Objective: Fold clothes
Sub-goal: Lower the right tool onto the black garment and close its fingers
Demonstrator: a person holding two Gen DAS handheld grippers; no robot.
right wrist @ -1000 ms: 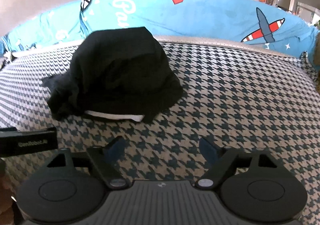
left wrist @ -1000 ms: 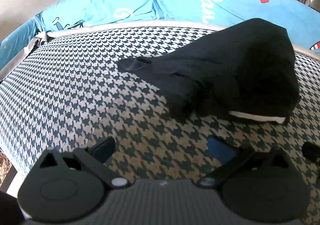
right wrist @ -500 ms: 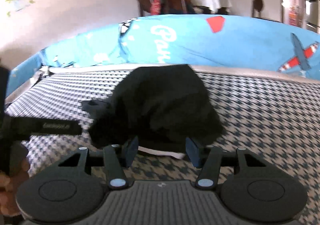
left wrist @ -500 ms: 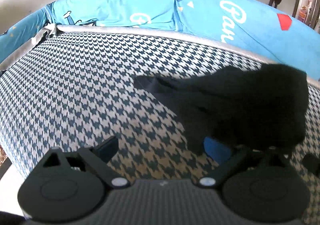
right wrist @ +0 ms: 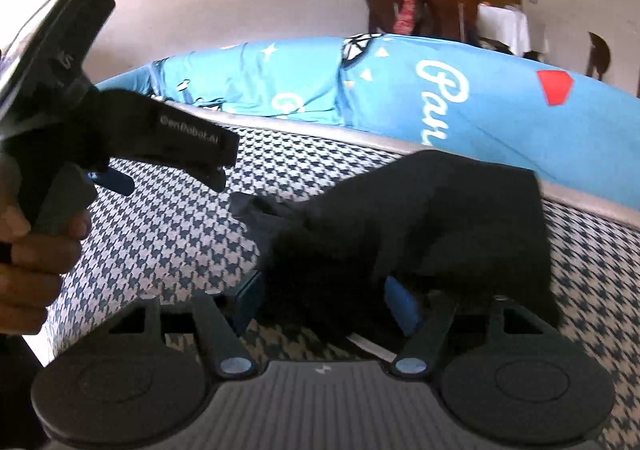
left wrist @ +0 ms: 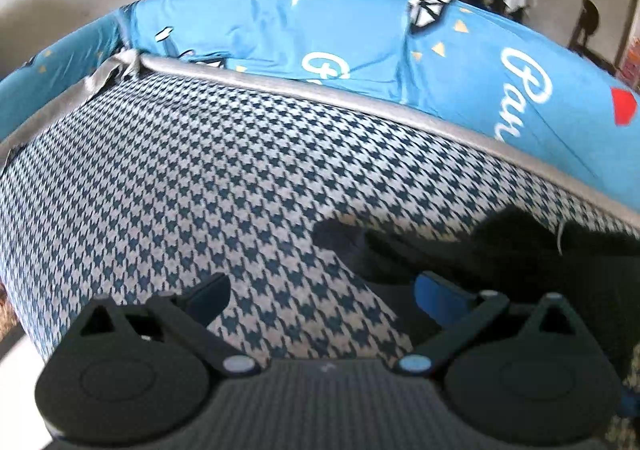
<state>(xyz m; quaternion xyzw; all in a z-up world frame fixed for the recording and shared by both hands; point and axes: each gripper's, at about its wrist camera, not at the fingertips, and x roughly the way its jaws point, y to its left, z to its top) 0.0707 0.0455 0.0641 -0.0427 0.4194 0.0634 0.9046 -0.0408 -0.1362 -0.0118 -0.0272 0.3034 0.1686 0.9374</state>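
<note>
From the left wrist, the left gripper (left wrist: 320,294) hangs spread and empty over the houndstooth bed (left wrist: 200,178), its right finger just beside the black garment (left wrist: 500,258) bunched near the bed's far edge, likely lining up on the loose end. From the right wrist, the right gripper (right wrist: 326,300) is spread around the garment's near hem, not yet closed, probably to lift and open it out.

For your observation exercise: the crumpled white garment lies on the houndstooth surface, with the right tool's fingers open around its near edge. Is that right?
One detail is wrong: the garment is black, not white, as the right wrist view shows. It does lie on the houndstooth surface, with the right tool open around its near edge.
</note>
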